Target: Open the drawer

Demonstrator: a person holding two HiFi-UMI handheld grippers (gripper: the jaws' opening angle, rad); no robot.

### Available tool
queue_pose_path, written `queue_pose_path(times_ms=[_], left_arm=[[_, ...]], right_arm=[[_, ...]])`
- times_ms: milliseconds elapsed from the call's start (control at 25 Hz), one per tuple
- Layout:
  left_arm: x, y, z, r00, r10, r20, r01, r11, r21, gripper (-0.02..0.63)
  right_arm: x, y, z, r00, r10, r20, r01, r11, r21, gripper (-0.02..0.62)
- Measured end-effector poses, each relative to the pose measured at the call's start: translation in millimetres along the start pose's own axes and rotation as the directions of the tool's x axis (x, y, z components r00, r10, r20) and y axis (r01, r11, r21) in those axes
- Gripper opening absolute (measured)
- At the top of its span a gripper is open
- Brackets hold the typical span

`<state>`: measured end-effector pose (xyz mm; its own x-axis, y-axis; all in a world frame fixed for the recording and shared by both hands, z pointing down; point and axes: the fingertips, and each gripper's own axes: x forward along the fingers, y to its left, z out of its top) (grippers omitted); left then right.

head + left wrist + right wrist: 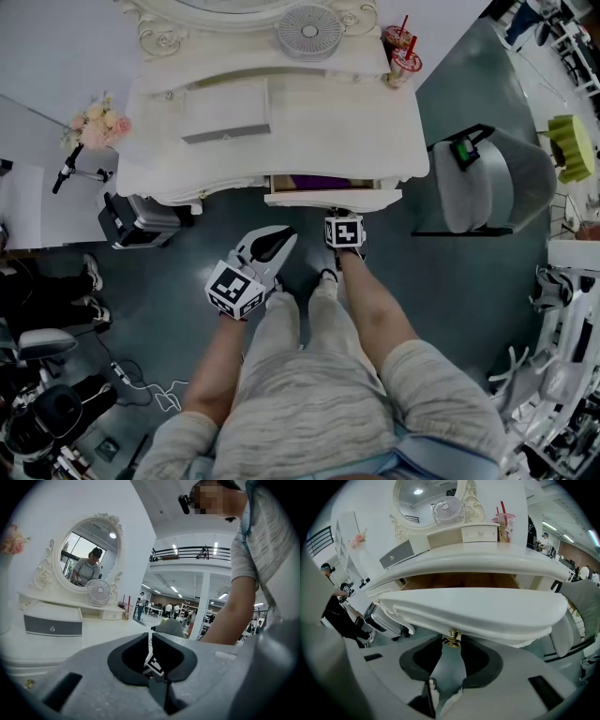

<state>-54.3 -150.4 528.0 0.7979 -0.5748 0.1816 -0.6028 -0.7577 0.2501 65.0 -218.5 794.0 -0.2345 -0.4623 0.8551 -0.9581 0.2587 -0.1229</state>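
The white dressing table (281, 122) has its centre drawer (333, 198) pulled a little way out, with a purple thing showing inside. In the right gripper view the drawer's curved white front (478, 609) fills the middle and its brown inside shows above it. My right gripper (452, 644) points steeply down, and its jaws are closed on the small gold drawer knob (452, 638). From the head view this right gripper (336, 214) sits right under the drawer front. My left gripper (279, 240) hangs to the left, away from the table, shut on nothing (150, 641).
On the tabletop stand a small grey-fronted drawer box (225, 122), a fan (309, 31), an oval mirror (89, 559) and two red-straw cups (403, 56). A grey chair (487, 178) is at the right, a dark case (141, 220) and flowers (94, 127) at the left.
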Motion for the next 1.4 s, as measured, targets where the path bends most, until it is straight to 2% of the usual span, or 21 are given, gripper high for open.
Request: queue_pose_path(times_ms=[1400], left_arm=[[9,-13,16,0.998,-0.057,0.001,0.057,0.998,0.026,0.034]], right_arm=[[-41,17,-78,0.998,0.012,-0.057,-0.011,1.000,0.017,0.123]])
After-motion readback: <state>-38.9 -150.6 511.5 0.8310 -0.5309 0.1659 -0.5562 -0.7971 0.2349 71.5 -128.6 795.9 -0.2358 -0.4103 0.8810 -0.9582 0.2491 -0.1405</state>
